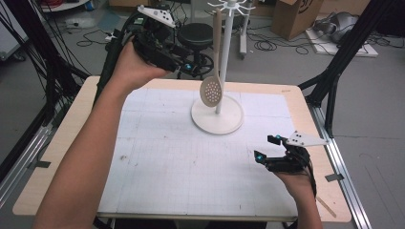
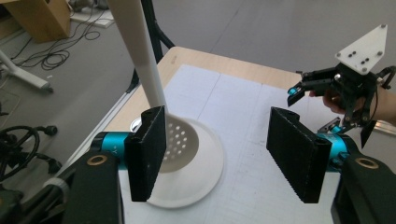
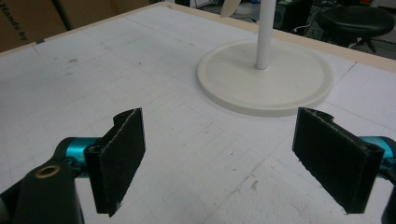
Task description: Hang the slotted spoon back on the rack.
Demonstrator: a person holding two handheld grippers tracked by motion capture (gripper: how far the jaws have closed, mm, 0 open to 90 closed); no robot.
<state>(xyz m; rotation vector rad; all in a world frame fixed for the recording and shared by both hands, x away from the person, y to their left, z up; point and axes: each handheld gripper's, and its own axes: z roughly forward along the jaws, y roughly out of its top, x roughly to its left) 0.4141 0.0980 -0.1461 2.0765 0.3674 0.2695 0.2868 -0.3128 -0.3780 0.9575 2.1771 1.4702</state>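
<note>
A white hook stand [image 1: 217,119] rises from a round base at the middle back of the table. From one of its top hooks hangs a cream slotted spoon [image 1: 211,90], its perforated head just above the base. My left gripper [image 1: 196,66] is held up in the air left of the spoon's handle, jaws open with nothing between them. In the left gripper view the spoon [image 2: 180,142] hangs just beyond the left pad [image 2: 149,149]. My right gripper [image 1: 265,149] rests low at the table's right, open and empty, and faces the stand base [image 3: 266,81].
A white gridded mat [image 1: 191,162] covers most of the wooden table [image 1: 71,129]. Behind the table stand a black stool [image 1: 196,33] and a cardboard box [image 1: 296,14], with cables across the floor. Black frame legs [image 1: 344,52] flank the right side.
</note>
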